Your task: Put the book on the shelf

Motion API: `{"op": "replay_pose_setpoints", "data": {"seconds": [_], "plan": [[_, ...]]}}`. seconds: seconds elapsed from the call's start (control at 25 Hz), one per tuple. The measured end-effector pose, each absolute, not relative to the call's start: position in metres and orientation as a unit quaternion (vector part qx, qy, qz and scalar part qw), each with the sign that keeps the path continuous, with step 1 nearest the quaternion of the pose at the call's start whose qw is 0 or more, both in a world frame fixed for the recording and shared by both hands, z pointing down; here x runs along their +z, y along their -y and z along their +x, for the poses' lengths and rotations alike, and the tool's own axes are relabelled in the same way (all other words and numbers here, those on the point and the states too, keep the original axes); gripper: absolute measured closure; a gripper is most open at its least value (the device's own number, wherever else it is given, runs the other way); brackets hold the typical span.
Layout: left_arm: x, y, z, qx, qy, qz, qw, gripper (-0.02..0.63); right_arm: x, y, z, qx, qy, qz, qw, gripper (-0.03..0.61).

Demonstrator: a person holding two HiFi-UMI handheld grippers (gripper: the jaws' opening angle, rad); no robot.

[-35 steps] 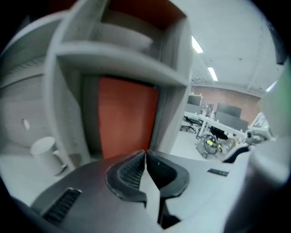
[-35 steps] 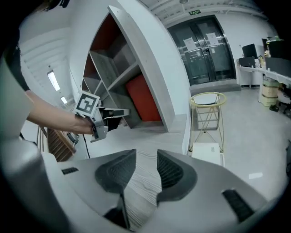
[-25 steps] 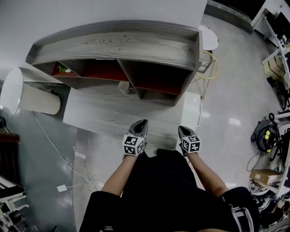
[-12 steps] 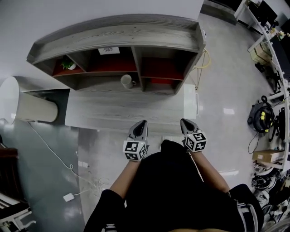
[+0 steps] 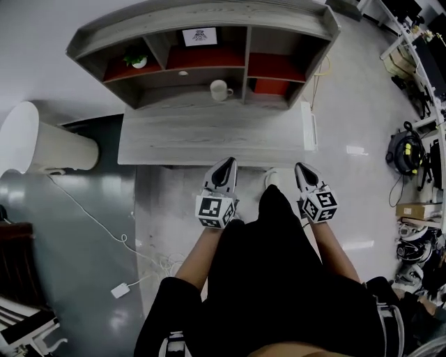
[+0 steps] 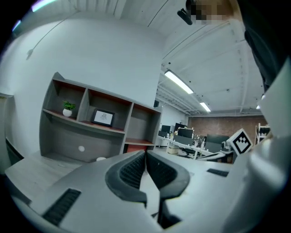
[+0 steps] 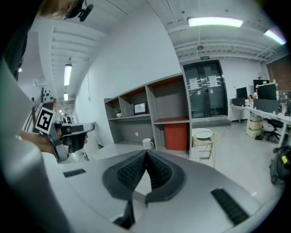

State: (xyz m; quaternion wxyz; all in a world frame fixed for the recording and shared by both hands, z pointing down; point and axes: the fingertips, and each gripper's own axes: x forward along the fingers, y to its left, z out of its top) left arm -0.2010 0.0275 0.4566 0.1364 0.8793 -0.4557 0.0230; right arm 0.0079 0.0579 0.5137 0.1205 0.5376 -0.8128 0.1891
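Note:
A grey wooden shelf unit (image 5: 202,17) stands at the back of a grey desk (image 5: 209,136). A red book-shaped block (image 5: 267,86) stands in its lower right compartment, also visible as the red block (image 7: 175,136) in the right gripper view. My left gripper (image 5: 228,162) and right gripper (image 5: 300,168) hover side by side at the desk's near edge, both shut with nothing between the pads. In their own views the left gripper (image 6: 145,152) and right gripper (image 7: 146,151) point toward the shelf. No other book is visible.
A white mug (image 5: 220,89) sits on the desk under the shelf's middle. A framed picture (image 5: 199,36) and a small potted plant (image 5: 136,61) occupy upper compartments. A white lamp shade (image 5: 42,143) is at the left, a yellow-framed stool (image 7: 204,136) right of the shelf, and a cable with adapter (image 5: 120,289) on the floor.
Both grippers have risen and moved forward together, staying shut. The head view has tilted, so the shelf's compartments, the mug and the red block now show.

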Motion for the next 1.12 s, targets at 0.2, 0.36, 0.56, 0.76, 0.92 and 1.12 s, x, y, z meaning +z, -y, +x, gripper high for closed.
{"op": "replay_pose_setpoints", "data": {"seconds": [0.2, 0.36, 0.56, 0.76, 0.92, 1.12], "plan": [[0.458, -0.073, -0.227, 0.023, 0.45, 0.882, 0.141, 0.598, 0.508, -0.118, 0.009, 0.209, 0.782, 0.572, 0.134, 0.578], [0.454, -0.094, -0.237, 0.027, 0.457, 0.877, 0.144, 0.598, 0.493, -0.13, 0.008, 0.196, 0.777, 0.583, 0.133, 0.578], [0.449, -0.102, -0.249, -0.004, 0.492, 0.853, 0.172, 0.598, 0.469, -0.123, 0.018, 0.176, 0.782, 0.589, 0.109, 0.578], [0.431, -0.112, -0.228, 0.004, 0.522, 0.843, 0.131, 0.598, 0.447, -0.127, 0.067, 0.132, 0.791, 0.586, 0.12, 0.578], [0.418, -0.132, -0.177, -0.02, 0.536, 0.83, 0.153, 0.598, 0.425, -0.149, 0.122, 0.13, 0.8, 0.579, 0.088, 0.578], [0.408, -0.171, -0.112, -0.039, 0.547, 0.822, 0.152, 0.598, 0.413, -0.189, 0.166, 0.135, 0.811, 0.566, 0.055, 0.578]]}}
